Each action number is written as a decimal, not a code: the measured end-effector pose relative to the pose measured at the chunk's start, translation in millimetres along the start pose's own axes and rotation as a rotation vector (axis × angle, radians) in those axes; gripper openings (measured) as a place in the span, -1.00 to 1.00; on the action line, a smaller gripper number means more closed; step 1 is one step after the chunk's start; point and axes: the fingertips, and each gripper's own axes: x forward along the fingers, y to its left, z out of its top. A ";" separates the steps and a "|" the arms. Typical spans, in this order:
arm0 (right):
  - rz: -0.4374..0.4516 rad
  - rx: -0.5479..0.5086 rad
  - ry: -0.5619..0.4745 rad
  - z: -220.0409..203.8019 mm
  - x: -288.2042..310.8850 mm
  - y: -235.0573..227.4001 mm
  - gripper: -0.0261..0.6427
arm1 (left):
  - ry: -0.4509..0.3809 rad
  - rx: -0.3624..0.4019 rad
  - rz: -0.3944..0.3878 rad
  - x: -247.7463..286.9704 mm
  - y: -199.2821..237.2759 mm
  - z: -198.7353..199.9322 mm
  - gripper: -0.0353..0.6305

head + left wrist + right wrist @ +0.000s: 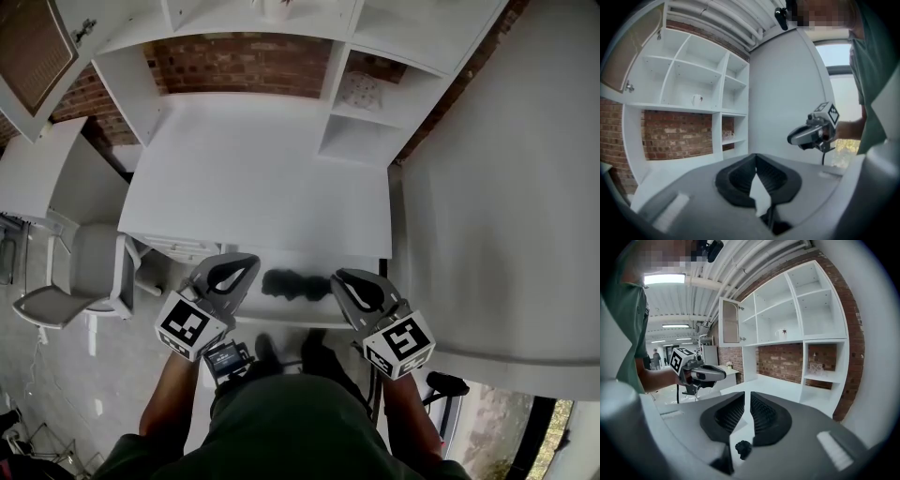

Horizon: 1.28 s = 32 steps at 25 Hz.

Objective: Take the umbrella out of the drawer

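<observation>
A black folded umbrella lies in the open drawer at the front of the white desk, blurred in the head view. My left gripper hangs just left of it, jaws shut with nothing between them. My right gripper hangs just right of the umbrella, jaws a narrow slit apart and holding nothing. A dark lump shows low through that slit. Each gripper view shows the other gripper: the right gripper, the left gripper.
White shelf compartments against a brick wall stand behind the desk, with a mug on a shelf. A tall white panel runs along the right. A grey chair and a second desk stand at the left.
</observation>
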 end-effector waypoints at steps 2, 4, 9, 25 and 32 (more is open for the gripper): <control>0.020 0.015 0.019 -9.1 6.4 -11.2 -0.78 | 0.037 -0.008 0.001 12.4 4.3 -10.6 -0.88; 0.043 0.027 0.039 -20.7 12.4 -21.5 -0.77 | 0.068 -0.021 0.001 25.0 6.9 -22.1 -0.88; 0.083 0.044 0.094 -54.3 30.0 -47.0 -0.74 | 0.132 -0.023 -0.010 54.7 12.5 -49.4 -0.88; 0.223 -0.012 0.384 -213.6 98.3 -89.2 -0.48 | 0.428 -0.033 -0.103 123.4 23.8 -191.9 -0.58; 0.299 -0.063 0.523 -288.5 120.2 -89.8 -0.30 | 0.575 -0.043 -0.155 145.9 23.4 -267.8 -0.33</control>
